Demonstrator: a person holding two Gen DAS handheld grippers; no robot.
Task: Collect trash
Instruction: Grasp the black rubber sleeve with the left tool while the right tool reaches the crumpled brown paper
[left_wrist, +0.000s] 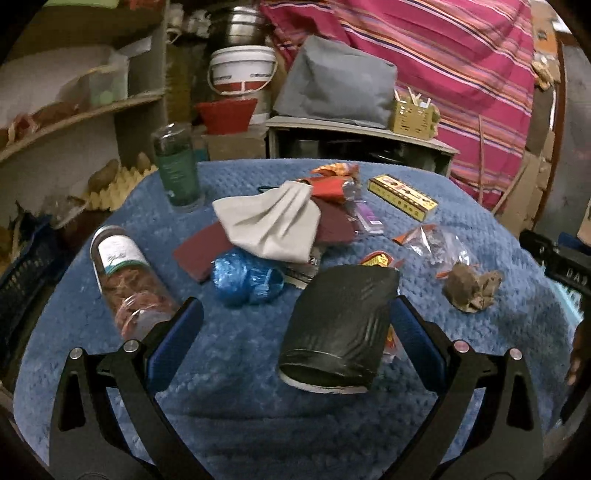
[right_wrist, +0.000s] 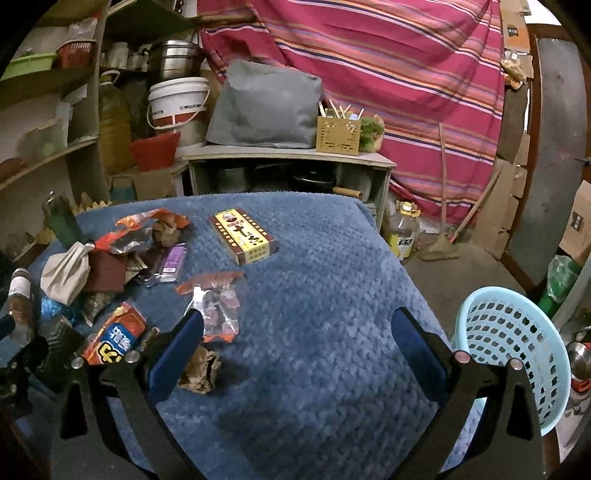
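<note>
My left gripper (left_wrist: 295, 314) is open above the blue-covered table (left_wrist: 229, 376). A black roll of bags (left_wrist: 340, 325) lies between its fingers, close to the right pad (left_wrist: 413, 332). Beyond it lie blue plastic bags (left_wrist: 247, 277), a grey cloth pouch (left_wrist: 269, 225), an orange snack packet (left_wrist: 376, 260), a clear wrapper (left_wrist: 432, 240) and crumpled brown paper (left_wrist: 472, 291). My right gripper (right_wrist: 297, 325) is open over bare cloth. The crumpled paper (right_wrist: 199, 373) sits by its left finger (right_wrist: 177, 354), with the clear wrapper (right_wrist: 218, 302) and snack packet (right_wrist: 114, 336) beyond.
A light blue basket (right_wrist: 513, 354) stands off the table's right edge. A yellow box (right_wrist: 243, 234), a purple item (right_wrist: 171, 262), a lying bottle (left_wrist: 125, 273) and an upright green bottle (left_wrist: 177, 166) are on the table. Shelves, buckets and a low cabinet (right_wrist: 288, 155) stand behind.
</note>
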